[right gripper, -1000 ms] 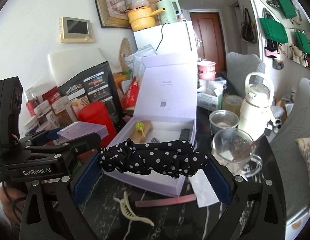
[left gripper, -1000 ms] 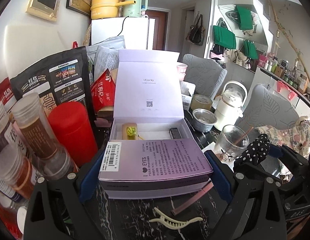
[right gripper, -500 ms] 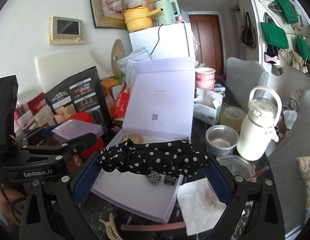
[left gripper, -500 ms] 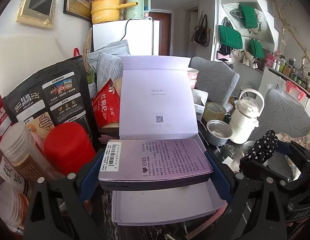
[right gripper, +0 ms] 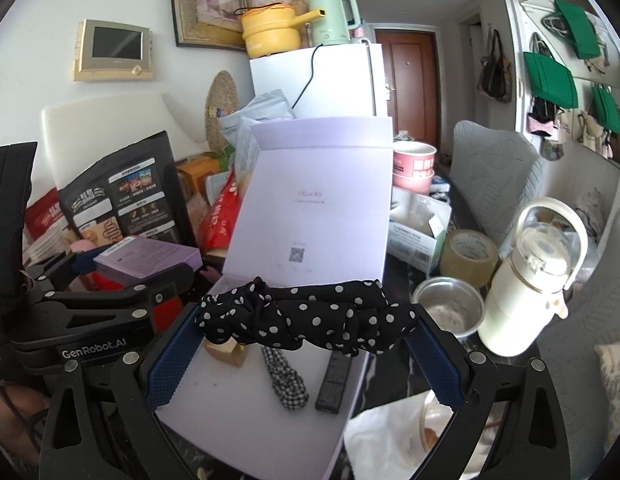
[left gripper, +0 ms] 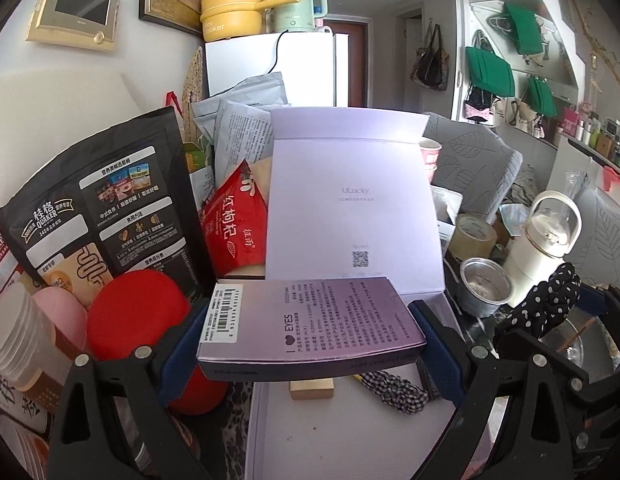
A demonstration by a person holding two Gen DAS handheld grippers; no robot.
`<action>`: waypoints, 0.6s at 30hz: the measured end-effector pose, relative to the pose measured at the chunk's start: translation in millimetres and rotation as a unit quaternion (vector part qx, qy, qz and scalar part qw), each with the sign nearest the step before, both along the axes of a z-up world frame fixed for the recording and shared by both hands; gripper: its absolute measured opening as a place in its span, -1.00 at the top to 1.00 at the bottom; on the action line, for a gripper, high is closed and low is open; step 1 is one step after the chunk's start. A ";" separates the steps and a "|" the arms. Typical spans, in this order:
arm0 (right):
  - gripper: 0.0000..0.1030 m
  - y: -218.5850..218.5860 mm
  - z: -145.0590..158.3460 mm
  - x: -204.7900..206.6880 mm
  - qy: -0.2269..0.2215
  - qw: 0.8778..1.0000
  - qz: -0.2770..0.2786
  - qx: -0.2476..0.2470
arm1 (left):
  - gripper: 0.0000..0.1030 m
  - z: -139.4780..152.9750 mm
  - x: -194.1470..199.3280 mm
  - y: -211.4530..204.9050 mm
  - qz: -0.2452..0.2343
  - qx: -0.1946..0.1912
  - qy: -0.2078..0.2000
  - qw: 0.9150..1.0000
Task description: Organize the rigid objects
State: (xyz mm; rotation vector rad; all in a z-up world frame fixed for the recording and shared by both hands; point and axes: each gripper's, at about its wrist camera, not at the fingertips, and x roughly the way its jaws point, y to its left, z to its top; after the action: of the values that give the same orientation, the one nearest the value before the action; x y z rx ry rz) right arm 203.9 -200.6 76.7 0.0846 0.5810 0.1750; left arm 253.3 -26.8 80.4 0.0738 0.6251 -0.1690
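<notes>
Left claw: our left gripper (left gripper: pixel 310 340) is closed on the flat purple cardboard box with small print (left gripper: pixel 310 328). We hold it by its two short ends, so it stays level above the tray.
Right claw: our right gripper (right gripper: pixel 306 328) is closed on the black cloth hair band with white dots (right gripper: pixel 306 316). The band is pulled long between the blue pads (right gripper: pixel 170 356), so it does not droop.
Where they hang: both things are in the air, just over the near part of the big pale lilac gift box with its lid standing up (right gripper: pixel 321 208). We think they go in next.
In the tray: a small tan wooden block (right gripper: pixel 226 354), a black and white checked hair band (right gripper: pixel 286 380) and a thin dark bar (right gripper: pixel 333 380) lie apart, with bare floor in front.
Lid: it stands up at the back, so the tray is easy to reach.
Table: dark and shiny, and very full.
Left side: a round red tin (left gripper: pixel 138 316) and a black oat bag (left gripper: pixel 94 216).
Right side: a small steel cup (right gripper: pixel 449 312), a cream bottle with a handle (right gripper: pixel 529 284) and a roll of brown tape (right gripper: pixel 469 256).
Room: a white fridge (right gripper: pixel 317 80) with a yellow pot (right gripper: pixel 274 32) on top, a brown door (right gripper: pixel 409 80) and green bags (right gripper: pixel 549 80) on the wall.
</notes>
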 end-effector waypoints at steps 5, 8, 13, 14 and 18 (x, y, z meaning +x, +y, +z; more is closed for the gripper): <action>-0.93 4.7 -9.2 18.0 0.010 1.000 0.000 -0.004 | -0.88 -10.6 18.5 5.0 0.009 0.007 0.012 1.000; -0.93 6.8 -15.7 26.8 0.019 1.000 0.001 -0.011 | -0.88 -18.5 26.1 6.9 0.016 0.015 0.022 1.000; -0.93 9.0 -26.1 37.7 0.037 0.999 0.004 -0.021 | -0.88 -31.3 38.0 6.7 0.017 0.024 0.041 0.999; -0.93 9.4 -28.4 39.5 0.041 0.999 0.005 -0.024 | -0.88 -33.4 39.7 6.3 0.018 0.027 0.045 0.998; -0.93 11.8 -35.5 43.7 0.052 0.998 0.006 -0.031 | -0.88 -42.5 46.8 5.9 0.015 0.034 0.061 0.997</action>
State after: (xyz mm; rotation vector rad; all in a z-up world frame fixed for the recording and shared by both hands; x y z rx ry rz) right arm 247.6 -188.8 41.2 0.0308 0.6912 0.1656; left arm 300.1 -20.9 37.9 0.1199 0.7536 -0.1231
